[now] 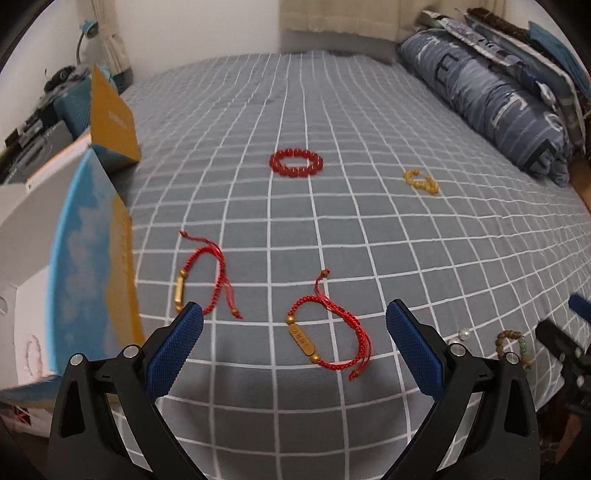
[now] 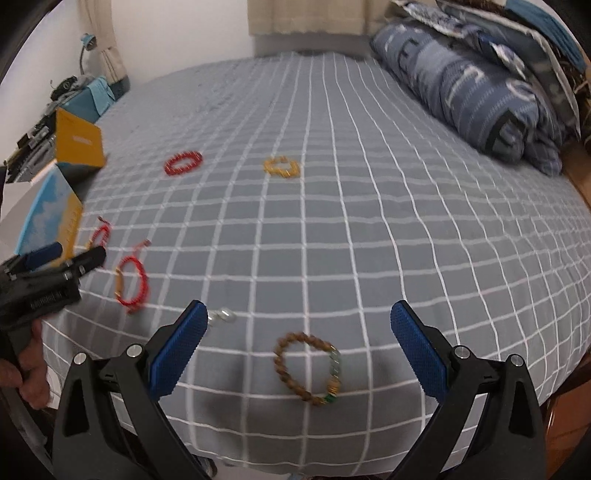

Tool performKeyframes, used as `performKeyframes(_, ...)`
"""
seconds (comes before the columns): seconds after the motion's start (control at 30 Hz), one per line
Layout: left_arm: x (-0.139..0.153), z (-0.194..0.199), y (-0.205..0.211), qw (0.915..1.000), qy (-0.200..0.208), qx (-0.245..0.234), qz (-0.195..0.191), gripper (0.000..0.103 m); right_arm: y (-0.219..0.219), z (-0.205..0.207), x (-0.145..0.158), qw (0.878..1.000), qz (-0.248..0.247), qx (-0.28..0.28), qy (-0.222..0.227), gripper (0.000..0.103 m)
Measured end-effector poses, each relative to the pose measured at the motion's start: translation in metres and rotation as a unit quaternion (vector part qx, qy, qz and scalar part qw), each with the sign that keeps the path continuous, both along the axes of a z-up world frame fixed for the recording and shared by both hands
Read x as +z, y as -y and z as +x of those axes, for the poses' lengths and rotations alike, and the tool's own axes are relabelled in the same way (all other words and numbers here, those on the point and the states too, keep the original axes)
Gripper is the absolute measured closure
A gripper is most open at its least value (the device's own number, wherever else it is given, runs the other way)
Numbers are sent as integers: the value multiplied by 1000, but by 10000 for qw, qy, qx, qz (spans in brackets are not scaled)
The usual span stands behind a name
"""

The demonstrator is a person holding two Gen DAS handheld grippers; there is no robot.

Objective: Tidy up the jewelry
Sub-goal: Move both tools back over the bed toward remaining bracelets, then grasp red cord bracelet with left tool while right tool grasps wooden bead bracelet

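A bed covered by a grey sheet with a white grid pattern (image 1: 332, 240) fills most of both views. A rolled blue-grey patterned quilt (image 1: 491, 99) lies along its right edge, with folded dark blue bedding (image 2: 517, 29) stacked behind it. The white painted wall (image 1: 207, 26) stands behind the bed. Beige curtains (image 1: 351, 14) hang at the far end, and a second curtain panel (image 1: 110, 40) hangs at the left. A blue gooseneck desk lamp (image 1: 86, 31) stands at the far left above a cluttered side surface (image 1: 29, 136).

Box (image 1: 88, 258) cut off at left — contents unclear; pearl earrings (image 2: 221, 316) blurred; engraved text unreadable.
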State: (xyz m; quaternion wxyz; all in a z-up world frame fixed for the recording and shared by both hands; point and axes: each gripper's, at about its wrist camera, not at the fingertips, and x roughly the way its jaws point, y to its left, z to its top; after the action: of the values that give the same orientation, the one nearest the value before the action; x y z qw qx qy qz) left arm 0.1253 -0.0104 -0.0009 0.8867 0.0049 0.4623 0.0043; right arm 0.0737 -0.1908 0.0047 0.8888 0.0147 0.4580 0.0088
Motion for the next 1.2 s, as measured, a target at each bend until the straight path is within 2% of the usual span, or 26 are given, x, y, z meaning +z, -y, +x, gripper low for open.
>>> performKeyframes(0.13,-15,8,4,9997,-183,57,-163,6,11,0,-18,9998,18,3,-213,8)
performKeyframes(0.43,-50,19,15,9984,-562,73,-52,6,17,6,-46,9983,81,75,-575,8)
performKeyframes(0.63,-62,25,14,9970,-717,107,-288,6,17,11,-55,9969,95,48,-783,9)
performKeyframes(0.73,-64,24,15,9969,-734,93,-260,8,18,15,-61,9957,98,29,-920,18)
performKeyframes(0.8,-66,24,17,9967,-770,64,-233,20,18,17,-65,9948,-15,9,-1014,24)
performKeyframes(0.83,-66,23,17,9966,-784,42,-248,21,17,17,-66,9946,-39,12,-1035,25)
performKeyframes(0.9,-65,23,18,9966,-784,8,-267,32,16,19,-66,9944,-75,-1,-1054,31)
performKeyframes(1.0,-63,22,18,9961,-804,-70,-367,41,14,20,-65,9941,-130,11,-1080,46)
performKeyframes(1.13,-62,20,17,9959,-813,-109,-378,50,12,20,-64,9937,-170,31,-1105,59)
performKeyframes(1.2,-61,20,17,9958,-829,-108,-383,58,13,21,-64,9938,-201,18,-1098,69)
